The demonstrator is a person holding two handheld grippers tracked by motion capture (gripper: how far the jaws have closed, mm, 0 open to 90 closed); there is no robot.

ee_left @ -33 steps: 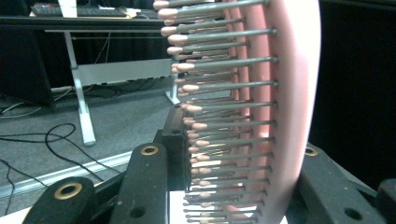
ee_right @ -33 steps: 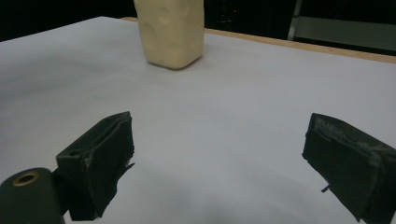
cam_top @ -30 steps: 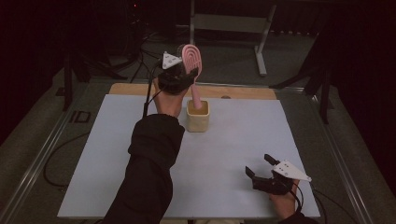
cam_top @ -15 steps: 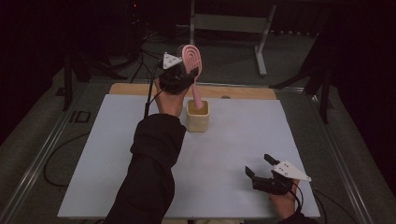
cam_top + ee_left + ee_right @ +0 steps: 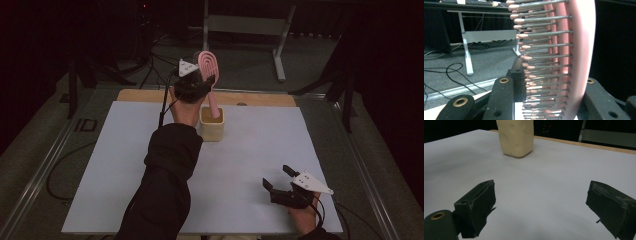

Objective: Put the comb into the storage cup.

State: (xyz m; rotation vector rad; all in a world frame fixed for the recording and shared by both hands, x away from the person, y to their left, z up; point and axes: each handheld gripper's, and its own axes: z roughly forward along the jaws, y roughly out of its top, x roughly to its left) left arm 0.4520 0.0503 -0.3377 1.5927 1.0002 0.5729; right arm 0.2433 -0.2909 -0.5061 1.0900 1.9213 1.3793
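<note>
A pink hairbrush [image 5: 208,65] stands upright over a cream cup [image 5: 212,125] at the far middle of the white table, its handle reaching down into the cup. My left gripper [image 5: 205,82] is shut on the brush's head; in the left gripper view the pink back [image 5: 579,55] and grey bristles fill the space between the black jaws. My right gripper [image 5: 279,178] rests near the table's front right corner, open, nothing between its fingers. The cup [image 5: 516,136] shows ahead of it in the right gripper view.
The white table top [image 5: 115,165] has a wooden strip [image 5: 260,99] along its far edge. Beyond it stand a metal frame [image 5: 245,25] and cables on a dark carpet. A metal rail [image 5: 40,175] runs along the table's left side.
</note>
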